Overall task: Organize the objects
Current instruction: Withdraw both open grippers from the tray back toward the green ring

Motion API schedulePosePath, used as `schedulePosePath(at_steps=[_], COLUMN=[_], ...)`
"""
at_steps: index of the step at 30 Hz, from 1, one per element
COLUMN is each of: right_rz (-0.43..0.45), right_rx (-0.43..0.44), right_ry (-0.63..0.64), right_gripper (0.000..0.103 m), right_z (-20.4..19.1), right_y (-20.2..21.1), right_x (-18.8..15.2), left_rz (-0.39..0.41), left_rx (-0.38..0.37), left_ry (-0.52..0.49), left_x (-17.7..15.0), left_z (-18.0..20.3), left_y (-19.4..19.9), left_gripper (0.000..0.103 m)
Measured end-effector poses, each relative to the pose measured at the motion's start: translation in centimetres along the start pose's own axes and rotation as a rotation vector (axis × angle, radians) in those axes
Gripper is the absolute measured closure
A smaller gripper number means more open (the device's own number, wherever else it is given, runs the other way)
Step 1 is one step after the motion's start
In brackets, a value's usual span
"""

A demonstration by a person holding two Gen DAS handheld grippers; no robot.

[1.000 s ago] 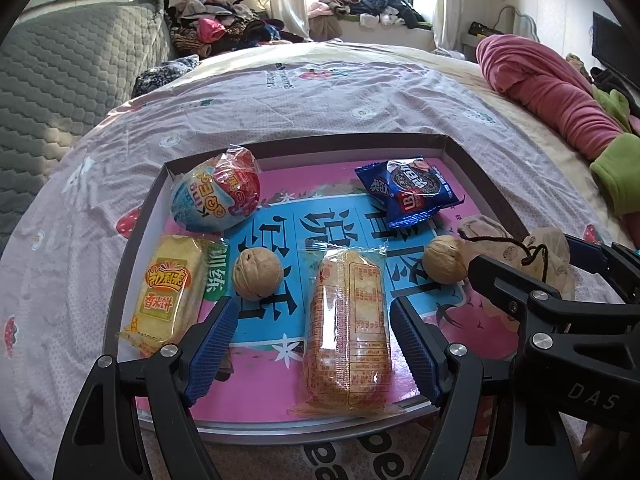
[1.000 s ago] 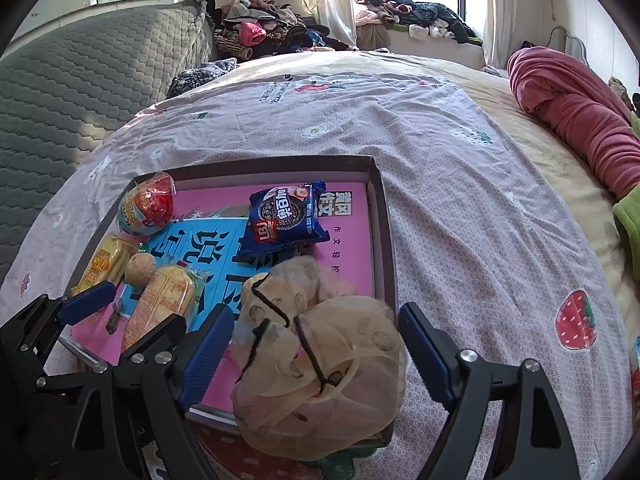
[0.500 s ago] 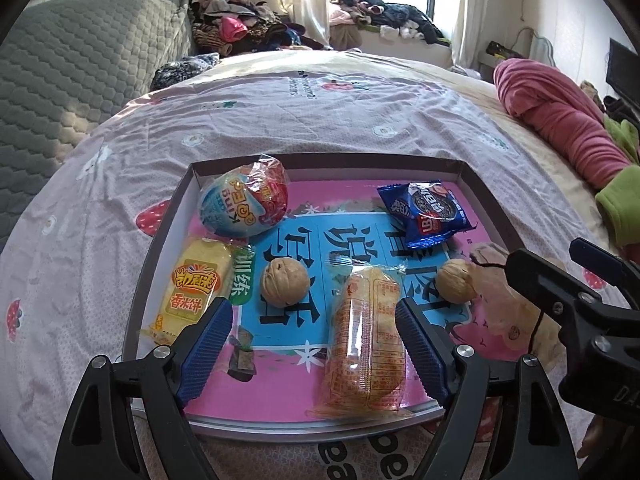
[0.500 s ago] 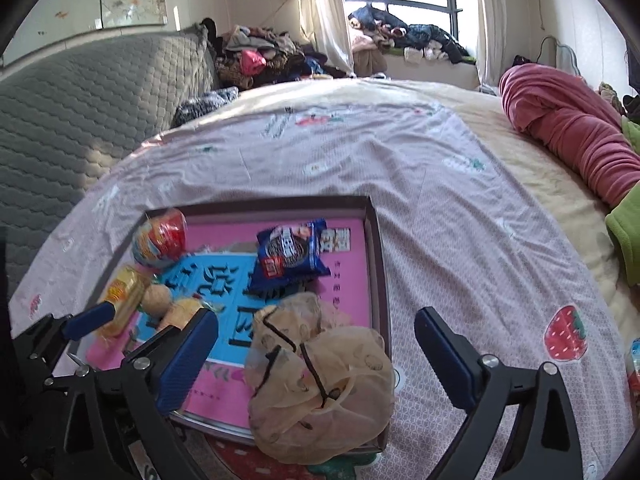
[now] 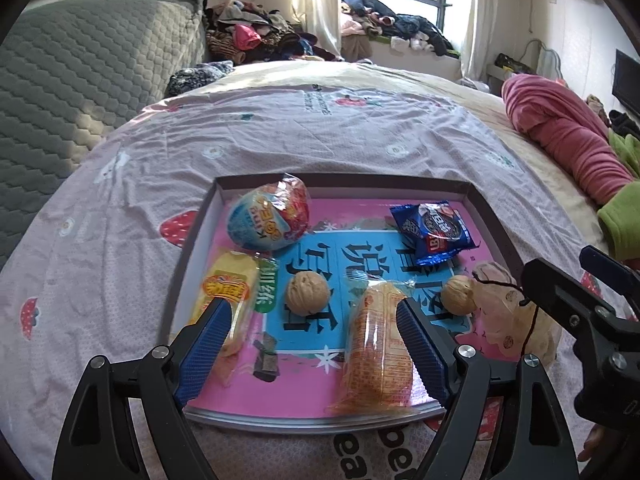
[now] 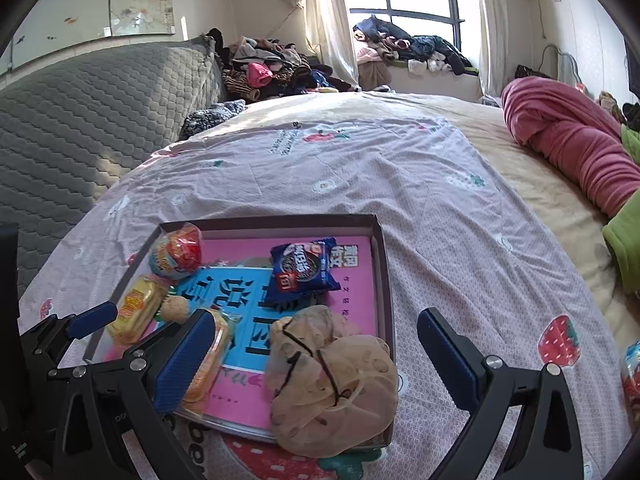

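Insp. note: shallow tray [image 5: 486, 216] sits on the bed [image 5: 280, 128], lined w/ a pink-and-blue printed sheet, holding all task items. L claw [image 5: 308, 344] hovers over the tray's near edge, released, nothing gripped; pads do not press on anything. R claw [image 6: 320, 356] jaws opening, spread wide; the mesh bag [image 6: 332, 376] lies below and between them, pads clear of it on both sides. Key relation: the orange pack [image 5: 378, 344] lies just inside the L claw's right finger, long axis running straight away from the claw, toward the tray's far side, so the jaws already stand across its narrow width; L claw is clearly the nearer one, R claw's nearer item being the bag at the tray's right near corner. The pack's near end overhangs the tray's front edge slightly. Appearance: long clear wrapper, orange printed, crimped ends, prob. crackers; looks light, crinkly, likely to slip or crush if squeezed hard. Other contents: yellow pack [image 5: 228, 292] at left, partly behind the L claw's left finger, axis likewise front-to-back; walnut [image 5: 307, 293] between the two packs; 2nd walnut [image 5: 460, 294] touching the bag; egg toy [image 5: 270, 216] far left; blue pack [image 5: 434, 230] far right. Bag is beige, translucent, black drawstring, slumped against the tray's right wall. Judgement: items all in tray; what remains to arrange is unclear.
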State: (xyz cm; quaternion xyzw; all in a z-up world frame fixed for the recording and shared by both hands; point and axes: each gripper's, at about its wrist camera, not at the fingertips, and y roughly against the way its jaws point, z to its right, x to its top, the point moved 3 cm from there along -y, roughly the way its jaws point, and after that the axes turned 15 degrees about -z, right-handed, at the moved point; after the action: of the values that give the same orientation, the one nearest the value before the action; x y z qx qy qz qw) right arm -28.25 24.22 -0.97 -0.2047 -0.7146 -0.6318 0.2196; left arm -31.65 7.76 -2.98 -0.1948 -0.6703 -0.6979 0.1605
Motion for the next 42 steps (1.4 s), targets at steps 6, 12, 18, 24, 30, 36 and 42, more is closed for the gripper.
schedulePosePath(at_steps=[6,12,18,24,30,36,42], right_rz=[0.028,0.036,0.079,0.113,0.111,0.089,0.119], right_rx=[0.018,0.023,0.041,0.038,0.000,0.002,-0.003], right_ry=[0.022,0.032,0.030,0.012,0.012,0.026,0.043], right_gripper=[0.001,0.001,0.001,0.001,0.001,0.001,0.001], right_z=[-0.9,-1.4,-2.0,-2.4,-2.6,-3.4,-4.1], right_y=[1.9,2.7,4.3,6.7,9.2,11.7,14.9], right_x=[-0.1,-0.2,-0.4,-1.7,-4.3,-6.5,-8.2], left_rz=[0.027,0.040,0.096,0.125,0.096,0.091,0.099], left_rx=[0.006,0.008,-0.008,-0.019,-0.024,-0.015,0.000], left_ry=[0.031,0.037,0.052,0.031,0.012,0.025,0.016], left_x=[-0.3,-0.7,-1.5,-2.6,-5.5,-8.3,-10.8], left_z=[-1.0,-1.5,-2.1,-2.1,-2.4,-3.3,-3.6], left_y=[1.5,2.2,4.3,7.3,10.0,12.9,15.7], left_gripper=[0.017,0.017,0.017,0.017,0.017,0.017,0.017])
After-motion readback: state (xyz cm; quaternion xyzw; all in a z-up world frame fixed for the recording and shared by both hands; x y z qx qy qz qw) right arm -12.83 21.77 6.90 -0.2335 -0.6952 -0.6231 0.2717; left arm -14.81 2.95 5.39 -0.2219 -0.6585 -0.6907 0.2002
